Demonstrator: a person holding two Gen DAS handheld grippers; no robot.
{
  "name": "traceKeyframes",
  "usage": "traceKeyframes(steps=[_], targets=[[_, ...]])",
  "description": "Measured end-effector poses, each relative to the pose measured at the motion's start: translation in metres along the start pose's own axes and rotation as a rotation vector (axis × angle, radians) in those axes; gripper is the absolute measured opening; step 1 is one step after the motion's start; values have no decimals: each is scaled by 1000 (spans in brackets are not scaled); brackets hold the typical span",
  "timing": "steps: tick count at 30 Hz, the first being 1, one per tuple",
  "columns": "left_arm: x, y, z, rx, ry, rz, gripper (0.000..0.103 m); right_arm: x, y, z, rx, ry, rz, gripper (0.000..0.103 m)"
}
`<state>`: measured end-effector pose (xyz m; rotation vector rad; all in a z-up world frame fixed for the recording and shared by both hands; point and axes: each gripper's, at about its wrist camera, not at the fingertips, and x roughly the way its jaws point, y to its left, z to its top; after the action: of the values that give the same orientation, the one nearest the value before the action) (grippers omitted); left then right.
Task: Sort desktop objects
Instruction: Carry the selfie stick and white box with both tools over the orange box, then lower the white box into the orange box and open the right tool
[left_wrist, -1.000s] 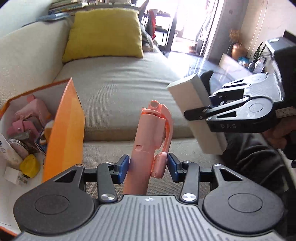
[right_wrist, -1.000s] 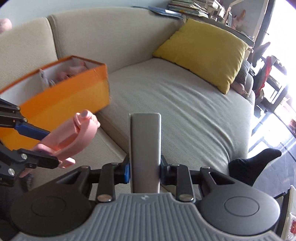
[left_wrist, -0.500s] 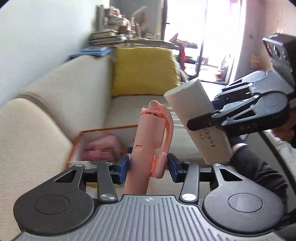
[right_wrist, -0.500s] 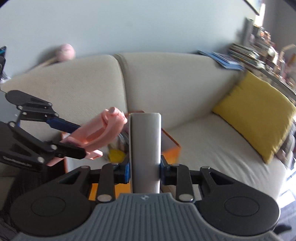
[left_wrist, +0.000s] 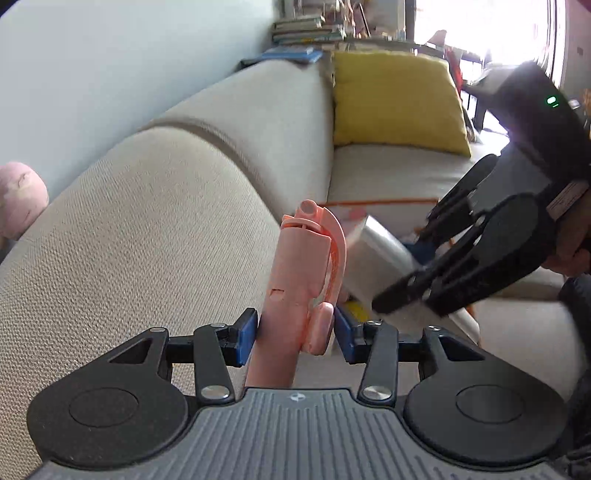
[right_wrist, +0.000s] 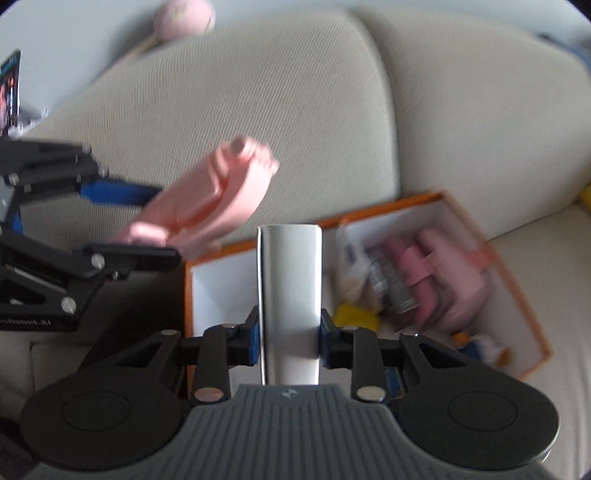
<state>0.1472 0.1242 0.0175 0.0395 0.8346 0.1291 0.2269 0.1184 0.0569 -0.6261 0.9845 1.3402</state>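
- Both views have swung off the open seat cushion & yellow pillow onto the sofa back; orange box, earlier at the left edge of R view, now sits under the R tongs.
- L gripper (left_wrist: 293, 330): jaws about half open, blue pads clamped on pink folding gadget (left_wrist: 301, 280), gripped low on its body, top end pointing to 12 o'clock.
- R gripper (right_wrist: 289, 338): jaws narrower, pads pressed on both flat sides of white slab (right_wrist: 289, 291), looks like a power bank; it stands upright between the 2 pads.
- In R view the L gripper (right_wrist: 162, 225) shows at 9 o'clock w/ the pink gadget (right_wrist: 207, 199) slanting toward 1 o'clock, near the slab but apart.
- Orange box (right_wrist: 524, 295) lies on the sofa (left_wrist: 147, 240); pink items, a tube & sth yellow crowd its 3 o'clock side, bare white floor at its 9 o'clock end, right behind the slab.
- Handling, my guess: slab is rigid, smooth, prob. the heavier of the 2, may slip if tilted, so flat faces near mid-length is the right hold. Gadget is light hard plastic w/ a hinged arm; hold the solid body, not the arm.
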Motion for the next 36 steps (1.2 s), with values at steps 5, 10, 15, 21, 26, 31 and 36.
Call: traceKeyframes(steps=[5, 10, 15, 21, 26, 31, 36], targets=[[15, 0, 0, 24, 50, -3, 52, 61, 1, 1, -45, 175, 90, 31], [23, 2, -1, 12, 68, -2, 52, 105, 0, 3, -67, 316, 206, 31], [33, 0, -4, -8, 93, -11, 52, 137, 1, 9, -70, 407, 250, 31], [48, 1, 10, -10, 92, -28, 52, 150, 6, 8, -108, 442, 197, 38], [48, 5, 7, -12, 98, -34, 52, 139, 1, 9, -114, 424, 120, 50], [51, 9, 4, -18, 97, -45, 52, 136, -7, 9, -80, 434, 109, 52], [56, 5, 9, -19, 91, -45, 52, 136, -11, 9, -39, 458, 99, 55]])
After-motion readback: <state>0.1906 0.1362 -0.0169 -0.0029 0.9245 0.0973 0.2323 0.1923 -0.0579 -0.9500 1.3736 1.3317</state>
